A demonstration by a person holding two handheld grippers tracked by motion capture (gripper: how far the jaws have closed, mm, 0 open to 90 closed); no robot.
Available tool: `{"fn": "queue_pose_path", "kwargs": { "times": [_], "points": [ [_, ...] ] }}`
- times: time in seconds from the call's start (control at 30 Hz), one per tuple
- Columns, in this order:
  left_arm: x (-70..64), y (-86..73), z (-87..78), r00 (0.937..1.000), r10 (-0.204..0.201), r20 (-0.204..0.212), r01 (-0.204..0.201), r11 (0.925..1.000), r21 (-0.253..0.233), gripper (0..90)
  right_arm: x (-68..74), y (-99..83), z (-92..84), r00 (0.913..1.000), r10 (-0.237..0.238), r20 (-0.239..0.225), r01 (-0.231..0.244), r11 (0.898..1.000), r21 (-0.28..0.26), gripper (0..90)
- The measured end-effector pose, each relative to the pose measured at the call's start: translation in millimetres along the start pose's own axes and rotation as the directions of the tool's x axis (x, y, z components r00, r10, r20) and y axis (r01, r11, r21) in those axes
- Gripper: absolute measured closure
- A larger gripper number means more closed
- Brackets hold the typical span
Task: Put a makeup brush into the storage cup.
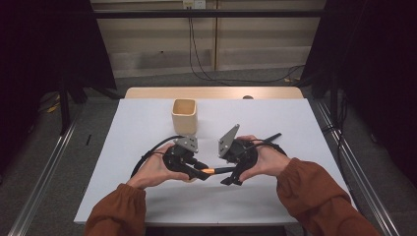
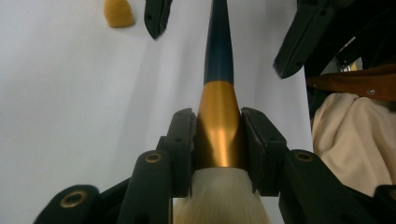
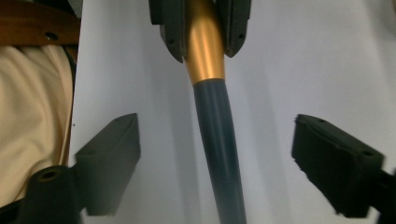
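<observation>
A brush (image 1: 212,170) is held level above the white table (image 1: 147,123), low in the middle of the high view, its long axis running left to right between the two grippers. In the left gripper view its gold ferrule (image 2: 218,126) is seen clamped between the closed pads of the left gripper (image 2: 218,149), pale bristles (image 2: 219,196) at the bottom edge and the dark blue handle (image 2: 218,42) pointing up the frame toward the right gripper (image 2: 224,37). In the right gripper view the handle (image 3: 222,154) is shown passing between the right gripper's (image 3: 224,158) widely parted jaws, untouched by either pad. Bare tabletop is left open on all sides of the hands, with the near edge close below the forearms. Farther up the frame, a tan square cup (image 1: 185,116) is seen standing upright, well short of the far edge. No readable writing is shown.
</observation>
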State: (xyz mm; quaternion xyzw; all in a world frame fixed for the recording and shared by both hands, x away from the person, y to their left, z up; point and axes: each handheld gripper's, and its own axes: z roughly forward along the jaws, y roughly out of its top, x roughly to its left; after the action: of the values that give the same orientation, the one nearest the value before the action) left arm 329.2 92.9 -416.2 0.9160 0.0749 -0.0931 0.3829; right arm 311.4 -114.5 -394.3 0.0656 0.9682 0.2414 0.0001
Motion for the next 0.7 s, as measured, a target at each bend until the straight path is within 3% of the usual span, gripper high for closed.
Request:
{"fn": "queue_pose_path", "kwargs": {
  "times": [0.23, 0.47, 0.7],
  "points": [
    [0.4, 1.2, 3.7, 0.9999, 0.005, 0.01, -0.006, 1.0, 0.005, 65.7, -1.0, 5.1, 10.9, 0.9983, -0.039, -0.043, 0.042, 0.996, 0.077, 32.9],
    [1.2, 0.9, 5.7, 0.9999, 0.011, 0.011, -0.011, 0.9999, 0.007, 65.7, -3.6, 7.1, 13.2, 0.9963, -0.034, -0.079, 0.041, 0.995, 0.087, 54.1],
    [2.0, -0.3, 9.5, 0.9998, -0.003, 0.019, 0.004, 1.0, -0.005, 65.7, -5.6, 8.4, 13.1, 0.997, -0.023, -0.074, 0.028, 0.997, 0.072, 66.0]
  ]
}}
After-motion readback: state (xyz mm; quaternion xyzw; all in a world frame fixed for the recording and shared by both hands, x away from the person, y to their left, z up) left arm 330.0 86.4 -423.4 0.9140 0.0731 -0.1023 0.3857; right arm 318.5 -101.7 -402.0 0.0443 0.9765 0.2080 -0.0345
